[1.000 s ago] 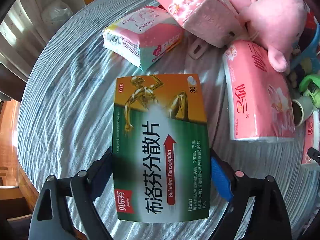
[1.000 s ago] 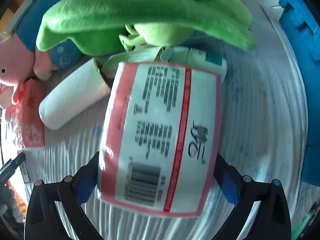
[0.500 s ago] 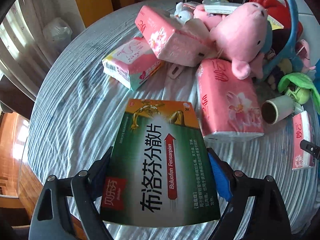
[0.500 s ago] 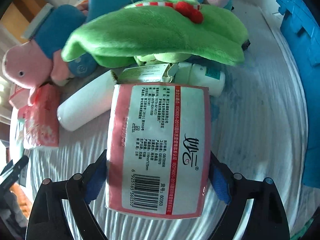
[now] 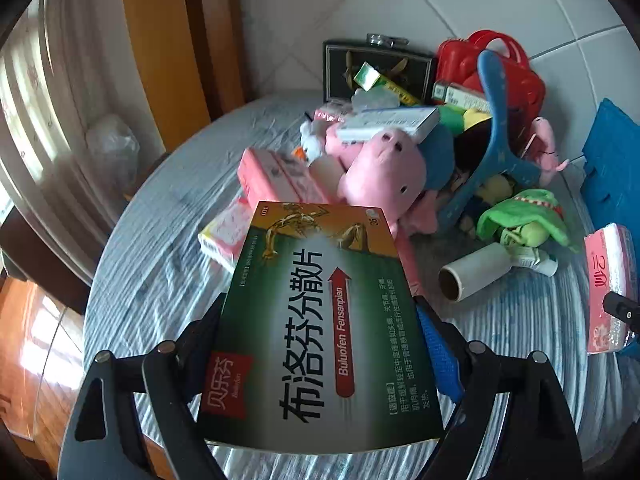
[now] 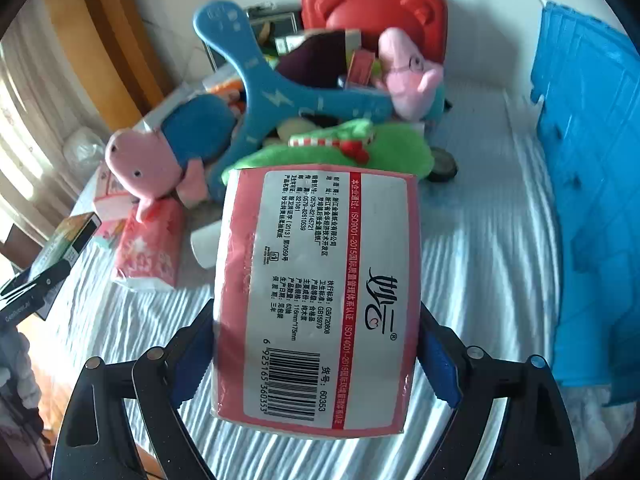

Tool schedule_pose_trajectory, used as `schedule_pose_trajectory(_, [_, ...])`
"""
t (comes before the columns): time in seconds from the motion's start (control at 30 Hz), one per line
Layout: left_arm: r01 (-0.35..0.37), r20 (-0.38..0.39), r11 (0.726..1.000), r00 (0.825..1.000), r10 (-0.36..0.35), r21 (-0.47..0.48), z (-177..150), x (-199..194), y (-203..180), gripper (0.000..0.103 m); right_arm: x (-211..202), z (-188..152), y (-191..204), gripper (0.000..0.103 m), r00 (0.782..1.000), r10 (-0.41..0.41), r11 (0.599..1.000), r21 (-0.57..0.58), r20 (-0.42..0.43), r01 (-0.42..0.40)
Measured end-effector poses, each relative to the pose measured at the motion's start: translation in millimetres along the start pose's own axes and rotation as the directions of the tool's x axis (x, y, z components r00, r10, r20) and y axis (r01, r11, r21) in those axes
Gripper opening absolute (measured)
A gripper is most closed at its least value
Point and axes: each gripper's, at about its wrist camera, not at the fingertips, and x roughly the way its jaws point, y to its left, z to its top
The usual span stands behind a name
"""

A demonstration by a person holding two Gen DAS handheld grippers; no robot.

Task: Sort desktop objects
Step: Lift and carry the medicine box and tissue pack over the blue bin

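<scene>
My left gripper (image 5: 320,340) is clamped on the green medicine box (image 5: 320,328), both pads pressed against its long sides. My right gripper (image 6: 316,344) is clamped on the pink tissue pack (image 6: 316,296), barcode face toward the camera. Compared with one second ago, both items have been raised well clear of the tabletop (image 5: 160,272): the left view, earlier filled by the striped cloth, now takes in the wall tiles and the whole pile of toys. The pink pig plush (image 5: 384,176), the cardboard tube (image 5: 472,272) and the green plush (image 5: 520,220) now appear smaller and farther off. In the right view the green plush (image 6: 340,152), which loomed directly over the pack one second ago, now sits beyond its far edge, and the red case (image 6: 376,12) and blue foam mat (image 6: 588,200) have come into view.
</scene>
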Motion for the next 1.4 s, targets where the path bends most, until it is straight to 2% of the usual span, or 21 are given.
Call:
schedule_pose_trajectory(0.2, [0.066, 0.117, 0.994, 0.990, -0.076, 0.083, 24.8, -44.6, -49.3, 0.087, -52.0, 13.2, -9.0, 0.090, 0.988, -0.043, 0.999, -0.014, 0.151, 0.046])
schedule_pose_trajectory(0.37, [0.135, 0.191, 0.980, 0.968, -0.163, 0.149, 51.5, -68.1, -99.1, 0.087, -106.3, 26.6, -32.0, 0.090, 0.956, -0.080, 0.997, 0.007, 0.282, 0.081])
schedule_pose_trajectory(0.5, [0.194, 0.242, 0.958, 0.939, -0.244, 0.211, 71.7, -89.4, -148.6, 0.087, -150.8, 35.7, -60.8, 0.090, 0.913, -0.132, 0.991, 0.043, 0.386, 0.125])
schedule_pose_trajectory(0.67, [0.260, 0.293, 0.919, 0.891, -0.347, 0.297, 91.9, -123.2, -222.7, 0.087, -208.2, 39.7, -114.5, 0.090, 0.840, -0.238, 0.971, 0.137, 0.487, 0.195])
schedule_pose_trajectory(0.73, [0.276, 0.304, 0.903, 0.874, -0.379, 0.330, 95.7, -135.0, -251.3, 0.087, -226.3, 38.4, -139.7, 0.090, 0.835, -0.190, 0.980, 0.153, 0.516, 0.128])
schedule_pose_trajectory(0.83, [0.317, 0.305, 0.873, 0.846, -0.437, 0.372, 99.7, -151.6, -296.6, 0.087, -248.0, 36.6, -170.8, 0.090, 0.796, -0.298, 0.953, 0.206, 0.528, 0.220])
schedule_pose_trajectory(0.93, [0.342, 0.317, 0.849, 0.818, -0.480, 0.403, 104.0, -171.1, -339.7, 0.087, -268.1, 34.7, -209.3, 0.090, 0.781, -0.312, 0.947, 0.242, 0.542, 0.210])
schedule_pose_trajectory(1.03, [0.358, 0.315, 0.825, 0.799, -0.513, 0.436, 107.4, -187.3, -382.2, 0.087, -282.4, 35.7, -246.4, 0.090, 0.750, -0.408, 0.911, 0.285, 0.521, 0.297])
schedule_pose_trajectory(1.2, [0.394, 0.278, 0.785, 0.780, -0.560, 0.478, 115.5, -205.8, -455.6, 0.087, -285.4, 47.5, -294.7, 0.090, 0.752, -0.462, 0.886, 0.282, 0.470, 0.368])
schedule_pose_trajectory(1.3, [0.411, 0.233, 0.761, 0.783, -0.576, 0.502, 116.1, -209.2, -500.3, 0.087, -279.5, 52.6, -322.2, 0.090, 0.761, -0.497, 0.866, 0.288, 0.417, 0.409])
schedule_pose_trajectory(1.4, [0.423, 0.188, 0.748, 0.794, -0.578, 0.511, 109.4, -205.9, -533.8, 0.087, -268.1, 43.8, -345.5, 0.090, 0.774, -0.516, 0.852, 0.312, 0.367, 0.420])
